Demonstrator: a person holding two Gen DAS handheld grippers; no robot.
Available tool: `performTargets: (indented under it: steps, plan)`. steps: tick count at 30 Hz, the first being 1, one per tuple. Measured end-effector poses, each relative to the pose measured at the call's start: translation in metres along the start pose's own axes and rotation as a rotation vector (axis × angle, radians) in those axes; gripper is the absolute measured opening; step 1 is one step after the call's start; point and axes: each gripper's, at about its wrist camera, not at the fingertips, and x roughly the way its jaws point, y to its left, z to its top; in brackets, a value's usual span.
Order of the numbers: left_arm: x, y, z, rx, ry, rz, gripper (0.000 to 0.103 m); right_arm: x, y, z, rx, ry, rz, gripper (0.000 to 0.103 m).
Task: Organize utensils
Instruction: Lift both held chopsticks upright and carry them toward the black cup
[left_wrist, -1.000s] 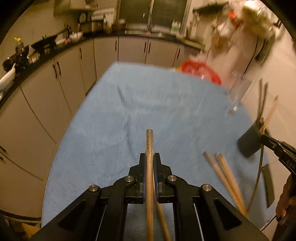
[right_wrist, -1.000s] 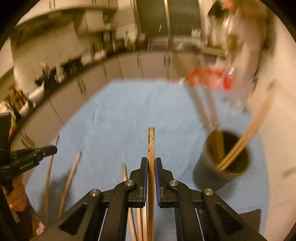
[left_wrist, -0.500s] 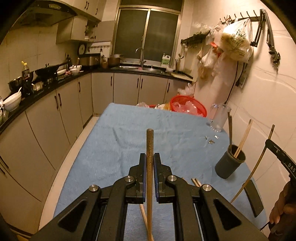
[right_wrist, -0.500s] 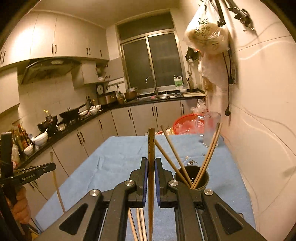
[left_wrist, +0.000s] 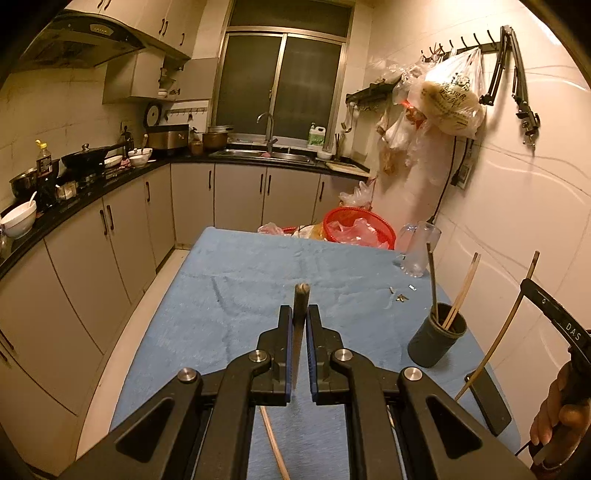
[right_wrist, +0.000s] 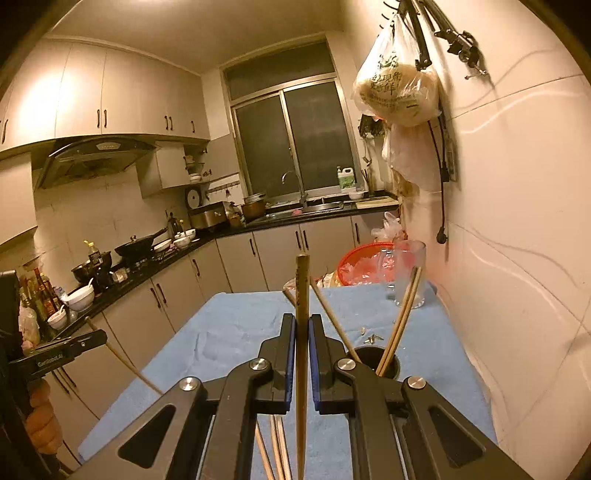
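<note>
A: Any writing you can read?

B: On my right gripper (left_wrist: 532, 291), seen from the left wrist, "DAS". On my left gripper (right_wrist: 99, 338), seen from the right wrist, roughly "GenRobot.AI". The hanging plastic bag (right_wrist: 397, 88) has dark print I cannot make out.

A: Containers?

B: The dark utensil cup (left_wrist: 437, 341) stands on the blue-clothed tabletop (left_wrist: 240, 295) with several chopsticks (left_wrist: 460, 295) leaning in it. The glass jar (right_wrist: 408, 273) looks empty; the red basket (left_wrist: 356, 229) holds plastic.

A: Grippers?

B: Both pinch one chopstick each, left (left_wrist: 301, 325) and right (right_wrist: 301, 332). Loose chopsticks (right_wrist: 277, 450) lie below. Since a second ago both views have lifted; more kitchen shows.
</note>
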Motion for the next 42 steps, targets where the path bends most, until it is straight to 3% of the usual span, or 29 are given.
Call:
performTargets:
  steps: [7,12,17,19,22,26,30,32,34,36,42]
  plan:
    - [-0.001,-0.007,0.002,0.02,-0.012,-0.013,0.007,-0.008,-0.005,0.005,0.022,-0.022,0.001,0.007]
    - [0.015,-0.002,-0.002,0.015,0.024,-0.003,0.007,-0.006,-0.005,0.002,0.023,-0.011,0.004,0.007]
    - [0.044,0.012,-0.015,0.01,0.232,-0.063,0.009,-0.002,-0.008,0.0,0.023,0.009,0.01,0.007]
    - [0.057,0.012,-0.028,0.064,0.305,-0.04,0.015,0.0,-0.01,0.0,0.026,0.012,0.016,0.007]
    - [0.083,0.002,-0.053,0.153,0.442,-0.103,0.019,0.004,-0.012,-0.002,0.037,0.025,0.027,0.007]
    - [0.118,-0.02,-0.087,0.29,0.548,-0.04,0.021,0.01,-0.012,-0.007,0.042,0.041,0.036,0.007]
    - [0.142,-0.025,-0.107,0.345,0.605,0.031,0.021,0.01,-0.013,-0.009,0.041,0.045,0.035,0.007]
    - [0.148,-0.023,-0.115,0.343,0.621,0.048,0.021,0.009,-0.015,-0.009,0.043,0.047,0.033,0.007]
    - [0.153,-0.021,-0.117,0.332,0.625,0.084,0.007,0.01,-0.017,-0.01,0.049,0.05,0.034,0.007]
    - [0.148,-0.019,-0.114,0.319,0.592,0.101,0.007,0.01,-0.018,-0.011,0.054,0.052,0.035,0.007]
    - [0.094,-0.011,-0.073,0.204,0.421,0.035,0.007,0.008,-0.016,-0.011,0.062,0.046,0.048,0.007]
